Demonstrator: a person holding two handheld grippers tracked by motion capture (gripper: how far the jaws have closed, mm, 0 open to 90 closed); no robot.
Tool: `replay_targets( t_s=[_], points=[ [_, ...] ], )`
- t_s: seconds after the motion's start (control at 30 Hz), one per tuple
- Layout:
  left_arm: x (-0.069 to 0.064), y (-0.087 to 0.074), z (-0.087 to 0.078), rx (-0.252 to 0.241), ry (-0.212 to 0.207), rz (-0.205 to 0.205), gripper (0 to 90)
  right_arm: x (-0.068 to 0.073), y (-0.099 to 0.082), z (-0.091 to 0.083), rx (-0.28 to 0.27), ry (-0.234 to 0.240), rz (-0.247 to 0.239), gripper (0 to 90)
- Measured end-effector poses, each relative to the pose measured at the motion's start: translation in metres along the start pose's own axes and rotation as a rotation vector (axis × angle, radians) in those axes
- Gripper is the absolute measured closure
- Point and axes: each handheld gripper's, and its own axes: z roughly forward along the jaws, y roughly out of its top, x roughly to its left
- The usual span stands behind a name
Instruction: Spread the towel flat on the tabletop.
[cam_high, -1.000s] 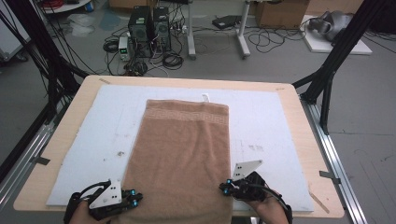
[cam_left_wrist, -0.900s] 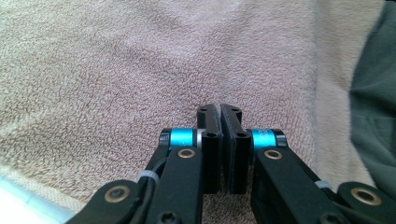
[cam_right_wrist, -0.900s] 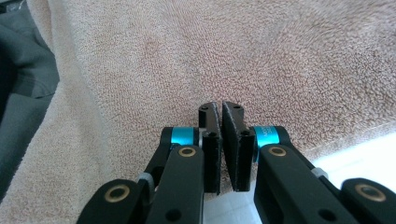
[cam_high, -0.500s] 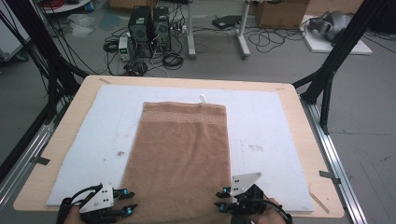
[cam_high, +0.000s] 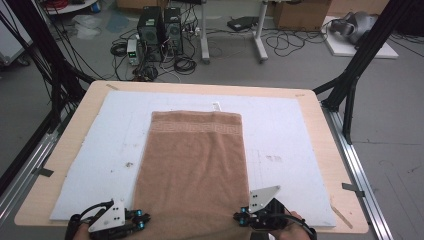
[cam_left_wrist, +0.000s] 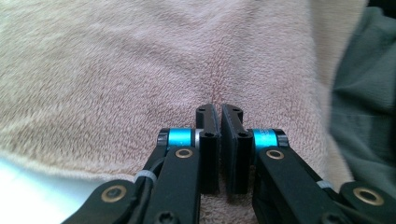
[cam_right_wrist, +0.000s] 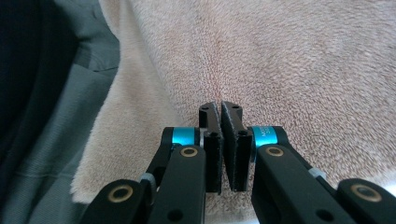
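A light brown towel (cam_high: 195, 160) lies flat lengthwise on the white mat (cam_high: 300, 130), and its near end reaches the table's front edge. My left gripper (cam_high: 142, 219) is at the towel's near left corner and my right gripper (cam_high: 239, 216) at its near right corner. In the left gripper view the jaws of the left gripper (cam_left_wrist: 219, 109) have just been closing and pinch a fold of towel (cam_left_wrist: 140, 60), with a crease running from the tips. In the right gripper view the right gripper (cam_right_wrist: 219, 107) has closed the same way on towel (cam_right_wrist: 280, 56).
The mat covers a wooden table (cam_high: 80, 125). Black frame struts (cam_high: 355, 75) stand at both back corners. Computer towers (cam_high: 160, 30), cables and boxes sit on the floor behind. The person's grey clothing (cam_right_wrist: 60, 116) is close behind the towel's near edge.
Both grippers drew back a little toward the near edge. Their jaws stood open half a second ago and are closed again on the towel. The towel's far edge slid slightly nearer.
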Motion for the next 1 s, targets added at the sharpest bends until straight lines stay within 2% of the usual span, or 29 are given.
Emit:
replay_targets(
  t_s=[0.07,0.13,0.17,0.23,0.33,0.43,0.57,0.63,0.83,0.9,1.0],
  points=[
    [-0.001,0.002,-0.001,-0.015,-0.017,-0.005,84.3,0.002,-0.002,-0.006,0.0,0.003,0.002,86.1],
    [0.001,0.002,-0.004,-0.027,0.001,-0.02,76.1,0.002,-0.003,-0.01,-0.02,0.012,0.022,84.3],
    [0.003,0.002,-0.006,-0.027,0.013,-0.022,74.7,0.002,-0.003,-0.012,-0.029,0.005,0.017,79.4],
    [0.008,-0.002,-0.009,-0.024,0.039,-0.036,74.4,0.001,-0.003,-0.013,-0.039,0.005,0.03,76.9],
    [0.011,-0.008,-0.011,0.004,0.062,-0.042,75.0,0.002,-0.004,-0.007,-0.015,-0.004,0.024,76.9],
    [0.009,-0.014,-0.012,0.002,0.068,-0.048,75.9,0.002,-0.007,0.001,0.016,-0.008,0.025,77.3],
    [0.008,-0.017,-0.018,0.0,0.06,-0.062,75.6,0.004,-0.009,0.0,0.009,-0.003,0.023,77.0],
    [0.01,-0.016,-0.021,-0.005,0.069,-0.074,73.9,0.004,-0.008,-0.003,-0.008,-0.003,0.031,75.0],
    [0.025,-0.006,-0.024,-0.035,0.106,-0.121,64.5,-0.009,-0.002,-0.013,-0.058,-0.075,0.101,66.2],
    [0.031,-0.003,-0.023,-0.042,0.116,-0.135,61.2,-0.015,0.002,-0.017,-0.079,-0.114,0.116,60.8],
    [0.042,0.002,-0.023,-0.062,0.121,-0.158,59.5,-0.027,0.006,-0.026,-0.129,-0.144,0.166,53.0]
  ],
)
